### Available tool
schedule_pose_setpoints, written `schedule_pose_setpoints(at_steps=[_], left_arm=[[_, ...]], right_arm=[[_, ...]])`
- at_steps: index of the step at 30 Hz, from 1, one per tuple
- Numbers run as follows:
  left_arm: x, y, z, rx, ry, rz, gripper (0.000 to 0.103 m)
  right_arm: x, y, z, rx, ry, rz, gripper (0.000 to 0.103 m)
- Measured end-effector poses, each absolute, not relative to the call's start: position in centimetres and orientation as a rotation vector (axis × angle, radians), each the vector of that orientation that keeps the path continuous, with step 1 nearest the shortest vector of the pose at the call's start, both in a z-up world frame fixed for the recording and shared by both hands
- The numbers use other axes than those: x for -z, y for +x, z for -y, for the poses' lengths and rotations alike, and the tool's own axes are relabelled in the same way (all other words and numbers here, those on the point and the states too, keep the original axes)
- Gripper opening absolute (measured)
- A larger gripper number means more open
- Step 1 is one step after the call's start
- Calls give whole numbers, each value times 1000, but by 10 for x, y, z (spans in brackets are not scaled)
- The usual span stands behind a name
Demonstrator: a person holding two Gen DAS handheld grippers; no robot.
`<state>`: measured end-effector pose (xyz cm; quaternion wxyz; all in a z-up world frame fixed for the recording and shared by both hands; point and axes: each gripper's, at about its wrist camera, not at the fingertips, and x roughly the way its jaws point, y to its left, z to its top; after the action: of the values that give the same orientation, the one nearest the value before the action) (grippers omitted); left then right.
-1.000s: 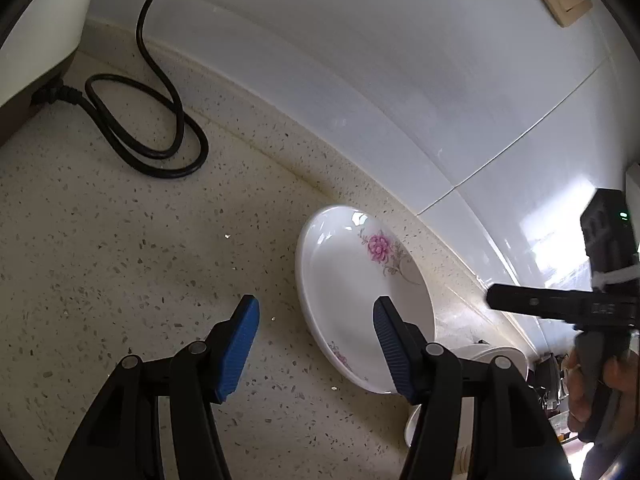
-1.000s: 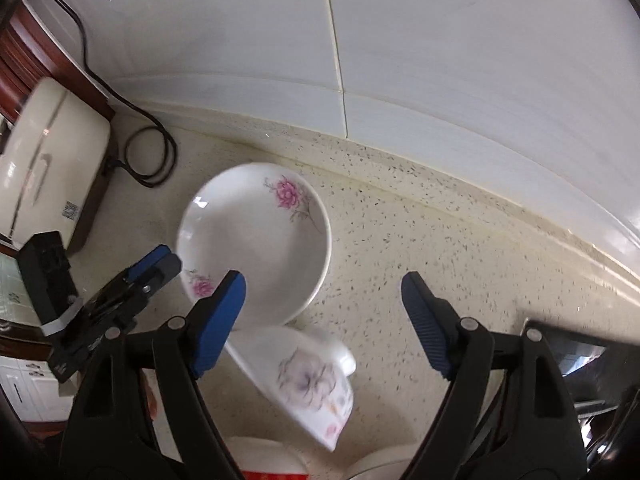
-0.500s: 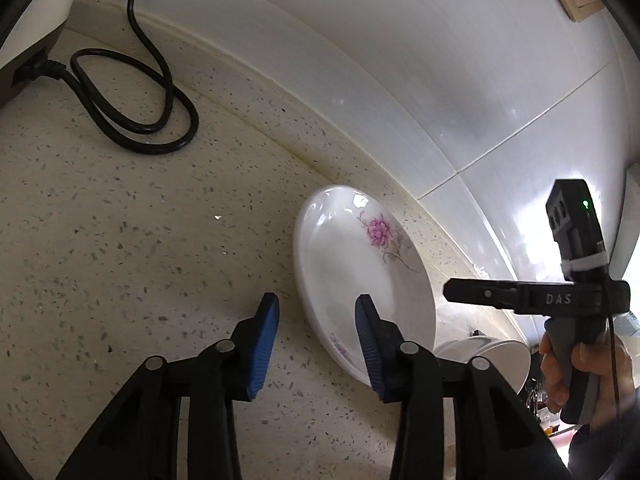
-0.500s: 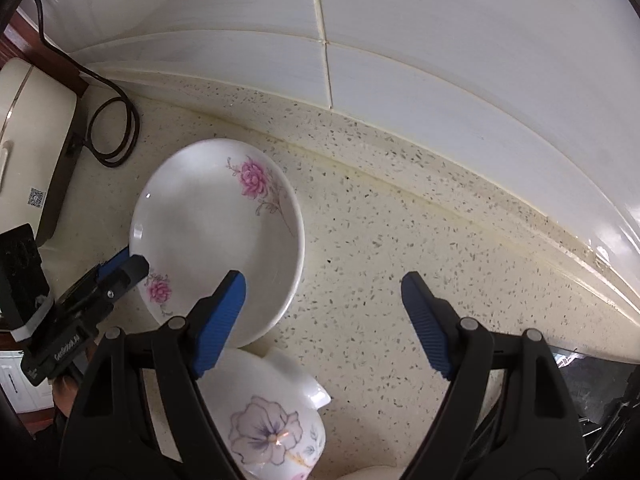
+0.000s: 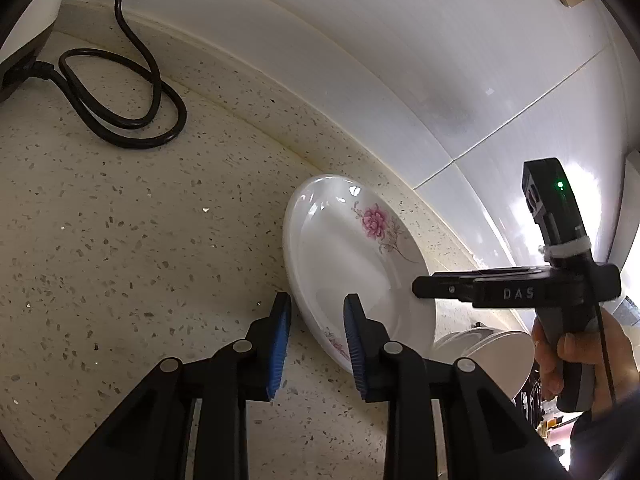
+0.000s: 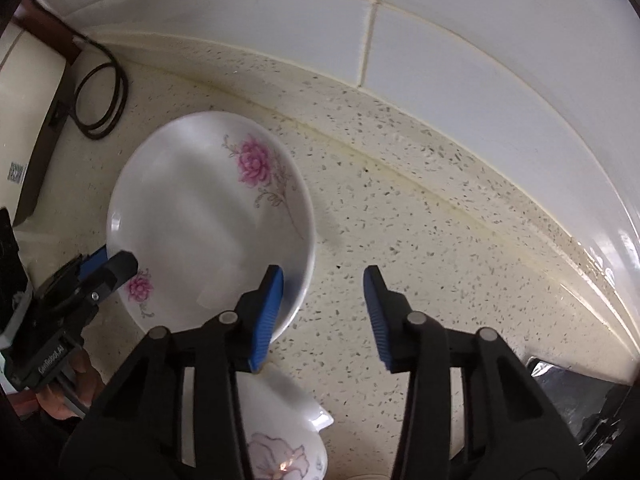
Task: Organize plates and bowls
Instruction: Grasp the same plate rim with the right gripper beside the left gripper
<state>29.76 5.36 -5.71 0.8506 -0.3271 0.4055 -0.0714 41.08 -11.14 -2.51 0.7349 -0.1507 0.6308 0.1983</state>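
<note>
Where the speckled counter (image 5: pixel 120 240) meets the white tiled wall (image 6: pixel 460 60), a white plate (image 6: pixel 192 216) with pink flower prints lies flat, close to the wall's base. Left hand-held gripper (image 5: pixel 316 344): blue pads straddle the plate's near rim, one outside and one over the plate's inside, a gap showing between them; whether they actually grip the rim cannot be told. Right hand-held gripper (image 6: pixel 324 316): jaws spread apart, nothing between them, its left pad over the plate's edge, its right pad over bare counter. A second dish (image 6: pixel 280 440), white with a pale purple flower, sits just beside the plate, under the right hand-held gripper. A looped black cable (image 5: pixel 132 108) lies on the counter well apart from the plate, leading to an appliance (image 6: pixel 28 128).
</note>
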Motion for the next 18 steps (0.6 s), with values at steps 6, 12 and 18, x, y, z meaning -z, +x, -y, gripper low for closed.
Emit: schedule_pose_setpoints(at_steps=[6, 12, 18], left_arm=[[60, 299, -53, 158, -690, -857, 25], [61, 301, -51, 157, -678, -859, 21], [64, 304, -49, 161, -676, -859, 20]], right_arm=[[33, 424, 101, -441, -311, -1403, 45], [46, 434, 87, -478, -309, -1426, 42], [42, 438, 77, -498, -308, -1420, 29]])
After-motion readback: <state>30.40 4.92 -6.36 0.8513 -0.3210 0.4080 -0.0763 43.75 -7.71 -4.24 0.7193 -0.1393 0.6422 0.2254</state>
